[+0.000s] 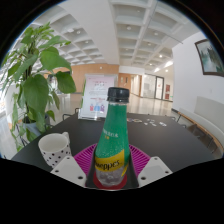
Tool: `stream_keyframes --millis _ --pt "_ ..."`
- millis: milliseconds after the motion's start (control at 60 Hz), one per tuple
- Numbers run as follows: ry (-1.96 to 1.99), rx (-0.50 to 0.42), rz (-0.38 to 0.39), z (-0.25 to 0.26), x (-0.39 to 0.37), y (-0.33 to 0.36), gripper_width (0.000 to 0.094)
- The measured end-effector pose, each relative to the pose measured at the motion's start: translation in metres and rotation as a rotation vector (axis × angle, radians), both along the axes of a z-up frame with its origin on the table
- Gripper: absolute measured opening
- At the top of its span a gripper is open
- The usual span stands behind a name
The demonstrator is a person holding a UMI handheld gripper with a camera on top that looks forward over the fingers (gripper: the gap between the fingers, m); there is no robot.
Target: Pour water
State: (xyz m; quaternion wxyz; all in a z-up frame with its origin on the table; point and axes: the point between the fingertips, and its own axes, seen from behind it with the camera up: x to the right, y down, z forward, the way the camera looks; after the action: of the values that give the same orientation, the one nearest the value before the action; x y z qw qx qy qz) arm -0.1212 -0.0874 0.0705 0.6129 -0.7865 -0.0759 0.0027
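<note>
**Green bottle held between gripper fingers at table edge**

The gripper [113,170] is seen closed on a green bottle [113,140], both pink pads [85,156] pressed against its lower body. The bottle stands upright, black cap fitted; its label lettering cannot be read with certainty. Just left of the bottle, a white cup [55,148] with dark dots rests on the dark table [175,143]. Beyond the bottle's left, a leafy plant [35,80] is noted. Far behind the bottle, a poster stand [96,100] bears illegible writing.
</note>
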Motion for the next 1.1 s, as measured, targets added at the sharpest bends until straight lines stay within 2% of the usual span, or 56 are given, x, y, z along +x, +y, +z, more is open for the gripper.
stream_keyframes --millis 50,83,117,167,400,550,717,933,1100 --pt "-0.017 -0.02 -0.002 -0.002 0.003 -0.002 0.0618" --pt "-0.022 -0.045 -0.002 -0.005 0.004 -0.005 0.073" --pt "-0.019 -0.056 0.003 -0.003 0.002 -0.01 0.0881" --pt "-0.014 -0.062 0.008 0.002 0.001 -0.02 0.084" --pt "-0.013 -0.102 -0.049 0.029 0.011 -0.094 0.0853" --pt "0.015 -0.123 -0.111 0.04 0.021 -0.15 0.0855" --pt "0.006 -0.15 -0.153 0.037 0.03 -0.197 0.085" --pt "-0.009 -0.172 -0.171 0.029 0.039 -0.229 0.0854" --pt "-0.006 -0.149 -0.168 0.036 0.04 -0.233 0.0855"
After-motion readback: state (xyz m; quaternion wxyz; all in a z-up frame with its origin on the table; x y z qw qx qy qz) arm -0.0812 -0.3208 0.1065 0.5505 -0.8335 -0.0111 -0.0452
